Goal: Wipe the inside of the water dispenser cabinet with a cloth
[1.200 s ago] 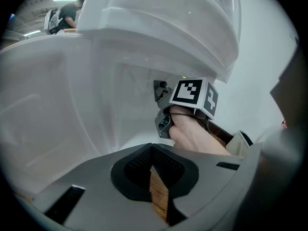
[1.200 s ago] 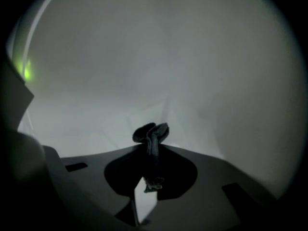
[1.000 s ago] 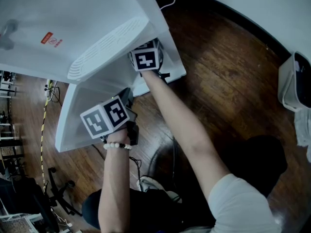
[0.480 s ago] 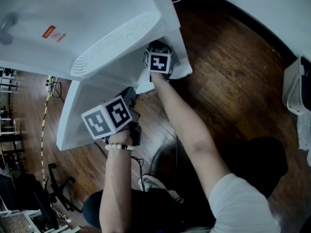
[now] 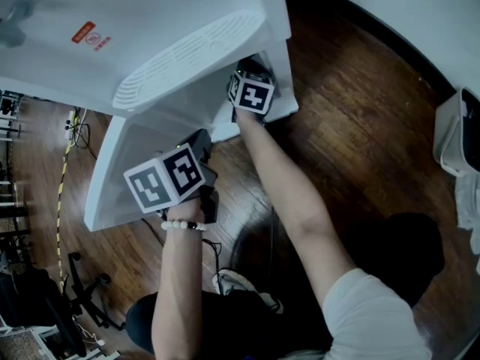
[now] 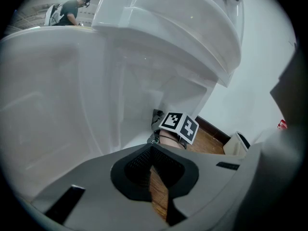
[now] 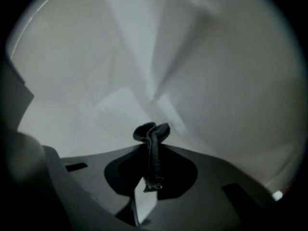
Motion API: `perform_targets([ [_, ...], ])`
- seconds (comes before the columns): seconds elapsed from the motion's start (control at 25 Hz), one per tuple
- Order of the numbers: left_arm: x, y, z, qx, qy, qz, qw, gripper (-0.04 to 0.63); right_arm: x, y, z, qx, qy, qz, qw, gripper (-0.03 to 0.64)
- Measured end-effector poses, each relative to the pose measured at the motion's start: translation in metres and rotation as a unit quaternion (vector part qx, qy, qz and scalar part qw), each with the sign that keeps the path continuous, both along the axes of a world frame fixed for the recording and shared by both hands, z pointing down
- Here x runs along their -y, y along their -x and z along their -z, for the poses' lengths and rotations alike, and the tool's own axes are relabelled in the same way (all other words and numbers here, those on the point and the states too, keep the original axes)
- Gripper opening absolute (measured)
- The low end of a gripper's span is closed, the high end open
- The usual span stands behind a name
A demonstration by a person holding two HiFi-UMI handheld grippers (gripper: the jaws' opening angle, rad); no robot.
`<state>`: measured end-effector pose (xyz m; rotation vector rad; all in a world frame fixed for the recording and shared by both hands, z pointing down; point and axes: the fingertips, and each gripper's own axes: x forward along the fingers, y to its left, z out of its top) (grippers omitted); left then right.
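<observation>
In the head view, the white water dispenser [image 5: 150, 21] fills the upper left, and its cabinet door [image 5: 120, 193] is swung open over the wooden floor [image 5: 360, 126]. The right gripper [image 5: 250, 81] is stretched into the cabinet opening under the dispenser's front. The left gripper [image 5: 196, 147] hangs just beside the open door; whether it touches the door cannot be told.

The left gripper view shows the left gripper [image 6: 153, 163] clenched on nothing, with only a thin slit of floor between its jaws. Beyond it stand the door's inner face [image 6: 48, 105] and the right gripper's marker cube [image 6: 179, 124], low in the cabinet [image 6: 144, 95].

In the right gripper view, the right gripper [image 7: 151, 150] is clamped on a dark cloth [image 7: 151, 131]. A small bunched fold pokes out past the tips, facing the pale inner walls [image 7: 216, 81].

The cloth looks light, soft and limp, so it will probably fold under pressure rather than push back. With so little of it beyond the jaws, hard plastic may well scrape the wall. A grip nearer one edge, leaving more cloth free, would likely wipe better.
</observation>
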<state>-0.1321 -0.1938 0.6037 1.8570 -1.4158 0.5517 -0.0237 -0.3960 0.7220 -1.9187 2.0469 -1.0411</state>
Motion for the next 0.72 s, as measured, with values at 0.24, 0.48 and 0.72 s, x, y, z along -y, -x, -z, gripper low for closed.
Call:
perform_targets([
  [0.24,-0.002,-0.001,0.011,-0.011,-0.010,-0.012,0.9998,-0.003,-0.009,-0.009,0.050,0.038,-0.067,-0.028,0.997,0.060],
  [0.48,-0.008,0.005,0.017,-0.012,-0.014,-0.013,0.9997,-0.003,-0.024,-0.010,0.085,0.090,-0.105,-0.046,0.989,0.057],
  [0.72,-0.014,0.010,0.025,-0.013,-0.020,-0.012,0.9996,-0.003,-0.039,-0.025,0.128,0.114,-0.166,-0.078,0.977,0.051],
])
